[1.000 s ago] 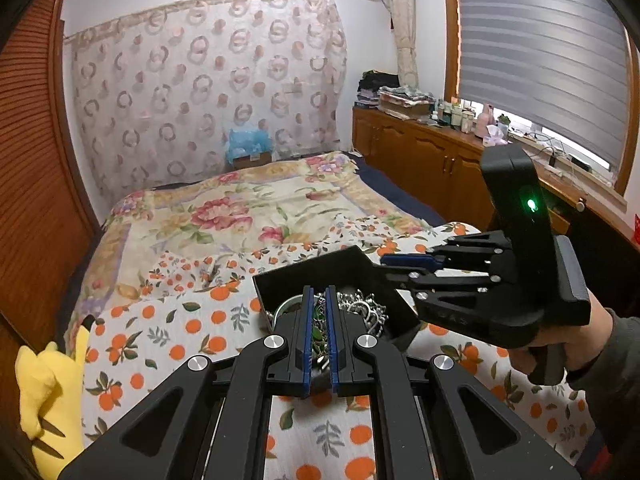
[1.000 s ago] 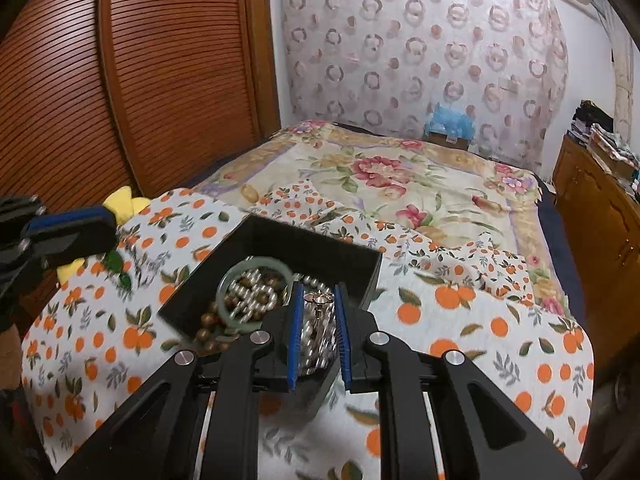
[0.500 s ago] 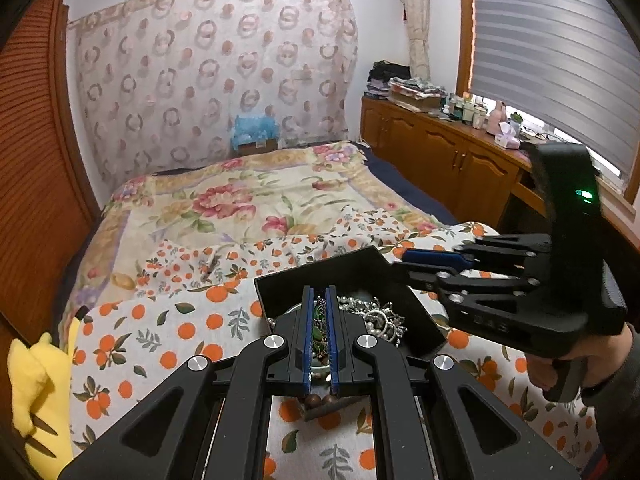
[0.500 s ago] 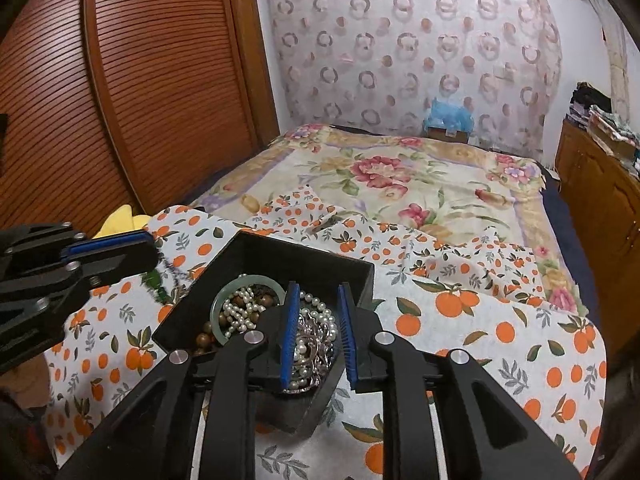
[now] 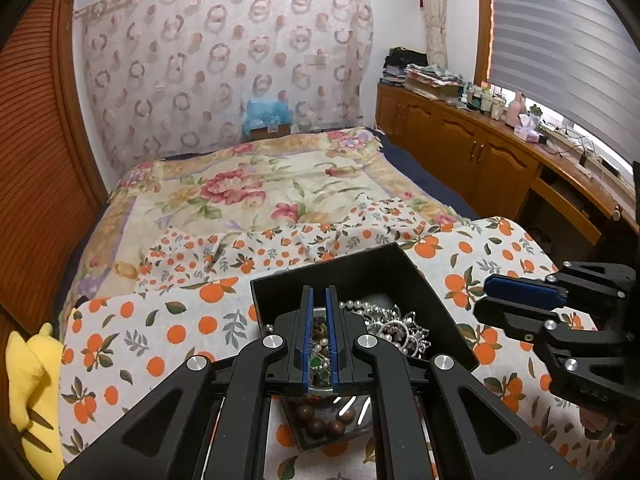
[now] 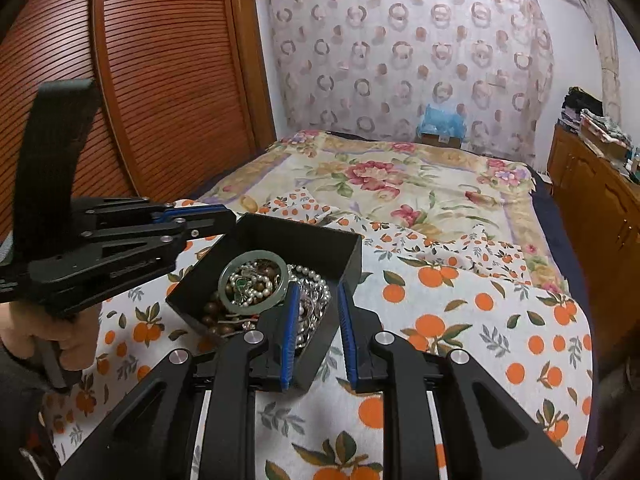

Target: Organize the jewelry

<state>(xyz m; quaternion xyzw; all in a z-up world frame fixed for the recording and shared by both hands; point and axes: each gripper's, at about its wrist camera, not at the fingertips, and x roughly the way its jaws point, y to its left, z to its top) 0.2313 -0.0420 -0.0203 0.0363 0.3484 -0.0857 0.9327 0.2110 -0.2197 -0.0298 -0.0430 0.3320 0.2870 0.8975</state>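
A black open box (image 5: 372,276) (image 6: 320,244) full of tangled jewelry sits on the orange-print cloth. It holds a green jade bangle (image 6: 253,282), pearl strands (image 5: 354,304), brown wooden beads (image 5: 320,424) and a silver piece (image 5: 396,328). My left gripper (image 5: 320,340) hangs over the box, jaws almost shut with only a narrow slit; a green-beaded strand shows in the slit, grip unclear. My right gripper (image 6: 318,332) is open, its jaws straddling the box's near right wall, holding nothing. Each gripper shows in the other view: the right (image 5: 520,296), the left (image 6: 192,220).
The orange-print cloth (image 6: 460,320) lies over a floral bedspread (image 5: 256,188). A yellow plush toy (image 5: 28,380) sits at the left edge. A wooden sliding door (image 6: 140,80) is on the left, wooden cabinets (image 5: 472,152) on the right.
My right gripper has opened and let go of the silver jewelry it held, dropping lower at the box's wall. My left gripper has moved closer over the box, jaws still nearly shut.
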